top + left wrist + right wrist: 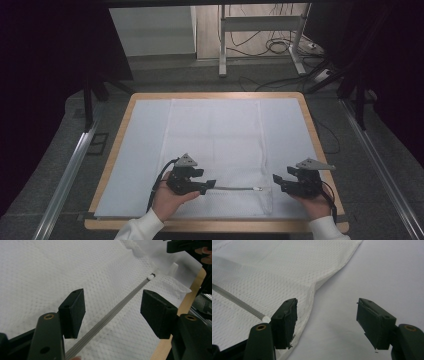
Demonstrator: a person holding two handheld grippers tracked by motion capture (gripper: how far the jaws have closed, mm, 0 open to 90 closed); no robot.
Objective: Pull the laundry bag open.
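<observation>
A white mesh bag [215, 140] lies flat on the table, with a grey zipper [235, 188] running along its near edge. My left gripper [210, 186] sits at the zipper's left end, jaws open. In the left gripper view the zipper [117, 311] passes between the pads of my left gripper [112, 300] without touching them, and its white end [151, 277] lies farther off. My right gripper [276, 181] stands open just beyond the bag's right edge. In the right gripper view my right gripper [327, 307] has its left pad over the bag's hem [312, 297], beside the zipper's end [266, 319].
A pale mat [140, 150] covers the table, whose wooden rim [310, 125] frames it. Bare mat lies to the left and right of the bag. Beyond the table are a metal stand [222, 45] and cables [280, 47] on the floor.
</observation>
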